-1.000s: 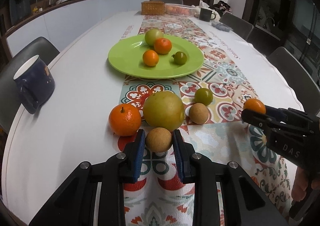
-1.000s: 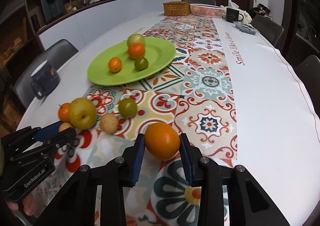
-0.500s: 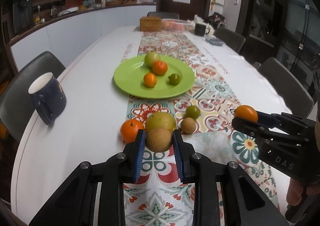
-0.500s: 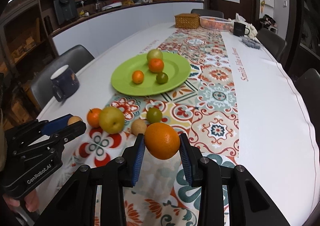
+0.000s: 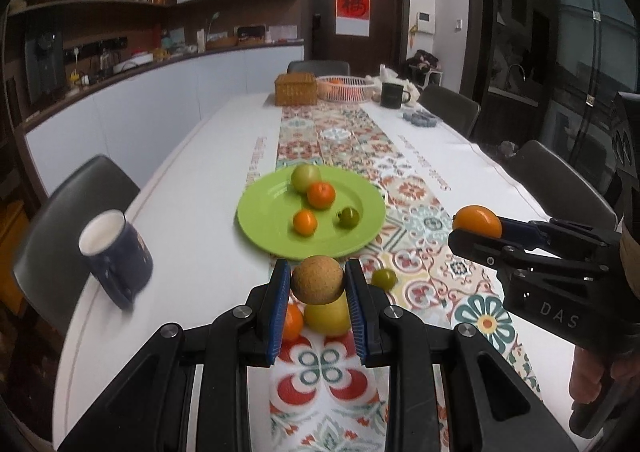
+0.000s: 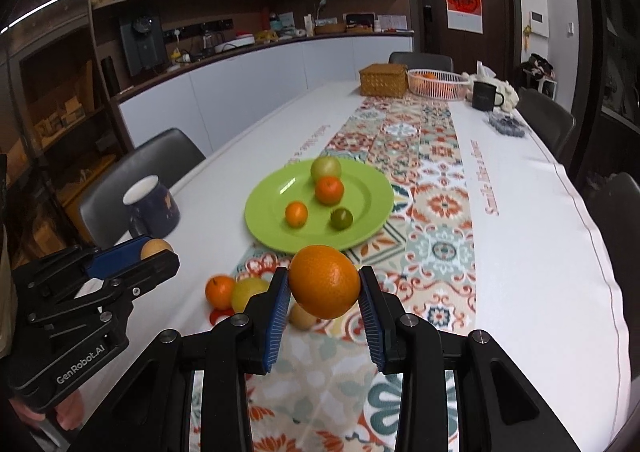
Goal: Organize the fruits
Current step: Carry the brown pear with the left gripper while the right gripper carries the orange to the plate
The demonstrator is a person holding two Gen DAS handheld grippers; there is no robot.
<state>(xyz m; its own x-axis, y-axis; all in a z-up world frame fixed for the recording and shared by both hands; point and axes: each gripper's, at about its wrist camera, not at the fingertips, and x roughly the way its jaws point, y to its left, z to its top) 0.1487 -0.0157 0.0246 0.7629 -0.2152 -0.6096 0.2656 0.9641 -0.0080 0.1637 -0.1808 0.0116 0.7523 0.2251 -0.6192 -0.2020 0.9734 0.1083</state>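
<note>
Left wrist view gives me my left gripper (image 5: 317,284) clamped on a rough brown fruit (image 5: 317,278) above the runner, a small green fruit (image 5: 385,278) beside it, while right wrist view shows my right gripper (image 6: 323,294) squeezing a glossy orange (image 6: 324,281) short of the green plate (image 6: 372,207), both angled downward.

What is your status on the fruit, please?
Left gripper shut on brown fruit. Right gripper shut on orange. Green plate ahead, path unobstructed.
</note>
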